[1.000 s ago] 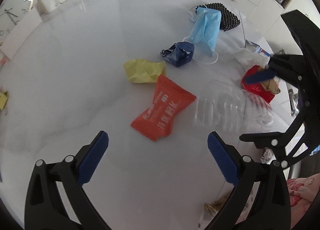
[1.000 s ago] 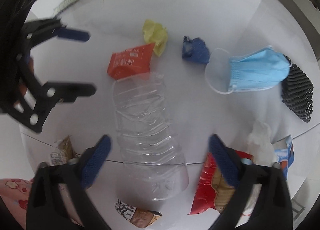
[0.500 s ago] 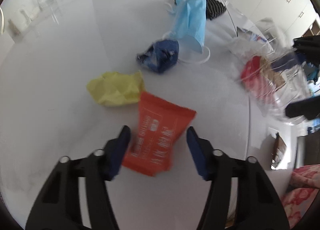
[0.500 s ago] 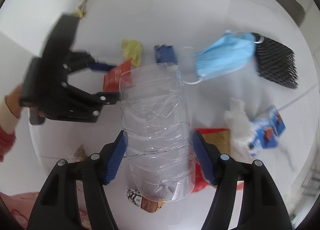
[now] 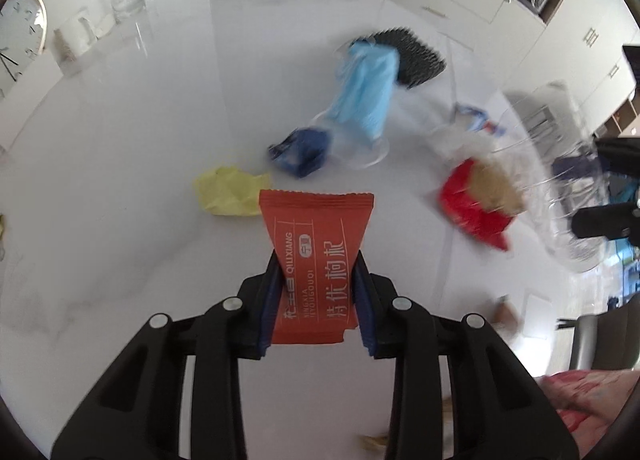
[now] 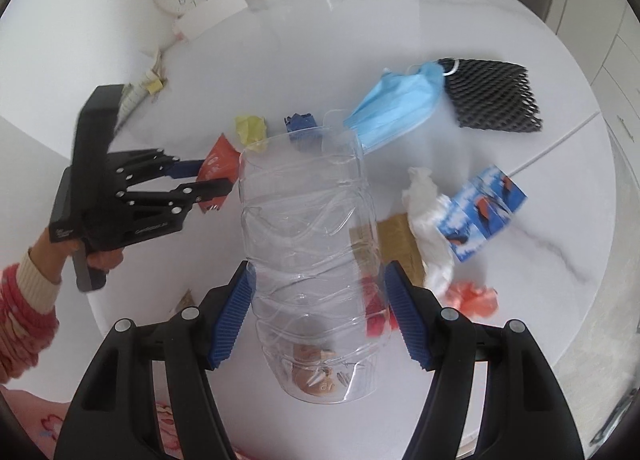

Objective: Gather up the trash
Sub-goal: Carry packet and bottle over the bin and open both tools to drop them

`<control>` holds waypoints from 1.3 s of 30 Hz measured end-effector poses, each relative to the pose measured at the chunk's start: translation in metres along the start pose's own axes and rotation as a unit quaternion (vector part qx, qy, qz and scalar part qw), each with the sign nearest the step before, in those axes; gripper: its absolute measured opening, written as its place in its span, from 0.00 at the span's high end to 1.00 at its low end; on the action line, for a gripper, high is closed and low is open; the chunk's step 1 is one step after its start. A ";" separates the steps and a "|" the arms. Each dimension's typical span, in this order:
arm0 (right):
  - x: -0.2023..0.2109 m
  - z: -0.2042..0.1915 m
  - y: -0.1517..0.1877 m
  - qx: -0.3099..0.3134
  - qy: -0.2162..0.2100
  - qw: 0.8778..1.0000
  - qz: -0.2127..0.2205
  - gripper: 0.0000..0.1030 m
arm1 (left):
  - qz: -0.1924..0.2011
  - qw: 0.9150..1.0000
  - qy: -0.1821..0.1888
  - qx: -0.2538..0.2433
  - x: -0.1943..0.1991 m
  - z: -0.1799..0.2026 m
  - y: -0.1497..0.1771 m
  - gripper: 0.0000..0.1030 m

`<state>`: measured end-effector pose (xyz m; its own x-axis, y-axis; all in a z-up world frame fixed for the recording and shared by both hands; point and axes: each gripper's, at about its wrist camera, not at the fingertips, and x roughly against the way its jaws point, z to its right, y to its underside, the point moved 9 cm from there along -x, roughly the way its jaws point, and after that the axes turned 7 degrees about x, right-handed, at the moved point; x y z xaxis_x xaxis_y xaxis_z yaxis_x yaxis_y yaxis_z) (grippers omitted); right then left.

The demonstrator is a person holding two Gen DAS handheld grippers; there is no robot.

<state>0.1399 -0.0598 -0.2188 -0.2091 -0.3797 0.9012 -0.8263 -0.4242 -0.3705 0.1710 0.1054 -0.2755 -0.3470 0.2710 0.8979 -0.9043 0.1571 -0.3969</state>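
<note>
1. Trash is partly in your tongs, the rest lies on the desk (image 6: 540, 19).
2. Right tongs (image 6: 320, 316) squeeze the clear bottle (image 6: 308, 244); its smooth wall may slip out.
3. Left tongs (image 5: 316, 300), just closed, pinch the orange wrapper (image 5: 316, 260); this thin film may slide free.

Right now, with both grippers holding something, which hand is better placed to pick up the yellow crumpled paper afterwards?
Left, probably. The left gripper, shut on the orange wrapper, is just short of the yellow paper. The right gripper is clamped on the bulky clear bottle, farther back.
</note>
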 end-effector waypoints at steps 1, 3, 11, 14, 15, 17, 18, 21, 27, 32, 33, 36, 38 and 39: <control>0.005 0.003 0.003 -0.003 0.000 1.000 0.005 0.35 | 0.004 1.000 -0.001 0.000 0.009 0.015 0.001 0.68; 0.019 0.011 0.013 -0.013 0.001 1.000 0.016 0.35 | -0.001 1.000 0.000 -0.004 0.019 0.039 0.004 0.68; 0.095 0.091 0.118 -0.099 0.046 0.993 0.037 0.34 | -0.003 0.996 0.073 -0.041 0.037 0.210 0.031 0.68; 0.118 0.126 0.171 -0.144 0.066 0.987 0.038 0.34 | -0.020 0.992 0.115 -0.054 0.034 0.272 0.044 0.68; 0.126 0.138 0.191 -0.159 0.072 0.984 0.039 0.34 | -0.030 0.990 0.126 -0.062 0.031 0.294 0.049 0.68; 0.135 0.152 0.220 -0.182 0.077 0.979 0.040 0.34 | -0.043 0.987 0.123 -0.091 0.022 0.328 0.056 0.68; 0.142 0.161 0.240 -0.195 0.084 0.976 0.041 0.34 | -0.048 0.987 0.114 -0.104 0.017 0.341 0.058 0.68; 0.149 0.177 0.275 -0.215 0.095 0.971 0.042 0.34 | -0.072 0.985 0.102 -0.123 0.003 0.375 0.068 0.68; 0.153 0.194 0.322 -0.240 0.094 0.965 0.043 0.34 | -0.090 0.981 0.093 -0.141 -0.010 0.424 0.085 0.68; 0.149 0.199 0.330 -0.239 0.093 0.966 0.041 0.34 | -0.097 0.981 0.077 -0.153 -0.015 0.447 0.096 0.68; 0.149 0.198 0.331 -0.237 0.092 0.966 0.041 0.34 | -0.099 0.980 0.076 -0.154 -0.018 0.449 0.098 0.68; 0.150 0.199 0.335 -0.234 0.089 0.967 0.042 0.34 | -0.102 0.979 0.075 -0.159 -0.020 0.455 0.101 0.68; 0.151 0.200 0.338 -0.234 0.088 0.967 0.041 0.34 | -0.104 0.978 0.074 -0.165 -0.019 0.455 0.103 0.68; 0.150 0.200 0.338 -0.235 0.087 0.967 0.041 0.34 | -0.104 0.978 0.074 -0.167 -0.018 0.456 0.104 0.68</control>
<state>-0.0664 -0.4252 -0.2537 -0.3345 -0.2343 0.9128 -0.9413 0.0371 -0.3354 -0.0298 -0.3163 -0.2456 -0.1017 0.3301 0.9384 -0.8117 0.5178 -0.2701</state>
